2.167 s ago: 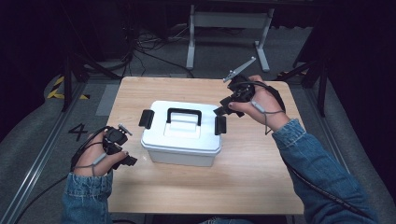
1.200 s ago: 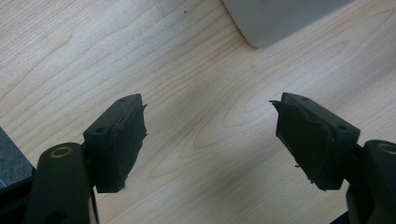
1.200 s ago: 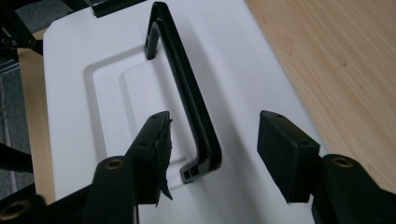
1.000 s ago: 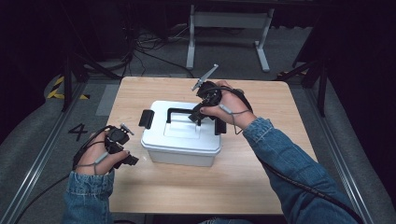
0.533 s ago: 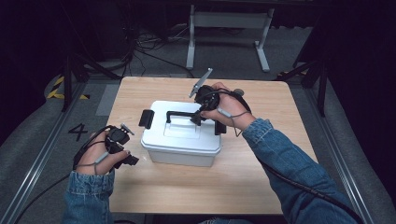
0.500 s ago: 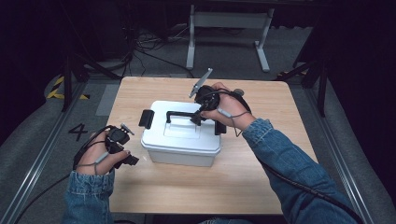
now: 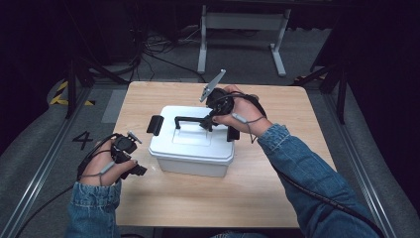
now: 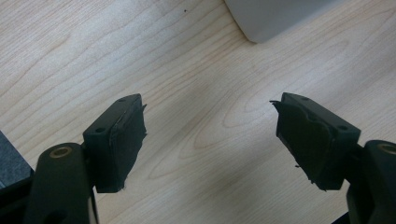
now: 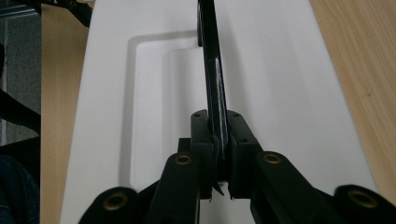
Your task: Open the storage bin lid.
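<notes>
High view: the left gripper (image 7: pixel 132 167) is resting on the table (image 7: pixel 208 203), jaws spread wide and empty, just beside the white box (image 7: pixel 192 141). Farther off, the right gripper (image 7: pixel 208 122) is clamping the black handle (image 7: pixel 190 120), whose long axis is running leftward across the lid.

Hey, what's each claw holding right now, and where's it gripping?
The right claw is clamped on the box's black handle, at its bar. The left claw is open, holding nothing.

White lidded box (image 7: pixel 192 146) (black handle (image 7: pixel 190 120) raised) mid-table.
</notes>
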Motion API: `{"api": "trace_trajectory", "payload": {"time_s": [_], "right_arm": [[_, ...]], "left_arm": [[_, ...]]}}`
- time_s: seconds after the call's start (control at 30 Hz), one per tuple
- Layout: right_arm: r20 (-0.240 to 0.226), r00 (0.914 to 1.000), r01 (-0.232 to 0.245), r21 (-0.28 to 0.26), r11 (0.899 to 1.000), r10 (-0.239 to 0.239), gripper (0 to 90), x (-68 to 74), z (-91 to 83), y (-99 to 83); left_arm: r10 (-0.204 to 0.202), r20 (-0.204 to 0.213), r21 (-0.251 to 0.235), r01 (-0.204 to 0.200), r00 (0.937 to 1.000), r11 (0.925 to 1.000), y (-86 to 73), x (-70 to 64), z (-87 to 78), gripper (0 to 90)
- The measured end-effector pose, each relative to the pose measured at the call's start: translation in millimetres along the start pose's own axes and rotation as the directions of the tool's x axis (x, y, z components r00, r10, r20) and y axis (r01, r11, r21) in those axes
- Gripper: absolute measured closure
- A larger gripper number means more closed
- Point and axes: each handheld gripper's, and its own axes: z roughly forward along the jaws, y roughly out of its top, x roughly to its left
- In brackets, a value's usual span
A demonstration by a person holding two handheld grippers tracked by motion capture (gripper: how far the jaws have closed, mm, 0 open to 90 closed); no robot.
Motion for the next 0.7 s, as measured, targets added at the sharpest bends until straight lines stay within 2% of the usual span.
{"api": "trace_trajectory", "payload": {"time_s": [0.1, 0.37, 0.7], "right_arm": [[-0.007, 1.0000, 0.004, -0.012, 1.000, -0.004, 84.3, 0.3, -2.8, 1.6], [-0.010, 0.9999, 0.009, -0.048, 0.999, -0.010, 84.5, 1.3, -10.7, 5.4], [0.015, 0.9999, 0.010, -0.103, 0.995, -0.008, 84.5, 5.1, -36.3, 6.8]], "left_arm": [[-0.010, 0.000, 0.001, 0.010, 1.0000, 1.0000, -0.5, -0.4, -0.2, 24.7], [-0.003, 0.002, 0.002, 0.003, 1.0000, 1.0000, 0.3, 0.1, 0.3, 24.6], [-0.001, 0.002, 0.004, 0.001, 1.0000, 1.0000, 1.8, 0.4, 0.6, 24.6]]}}
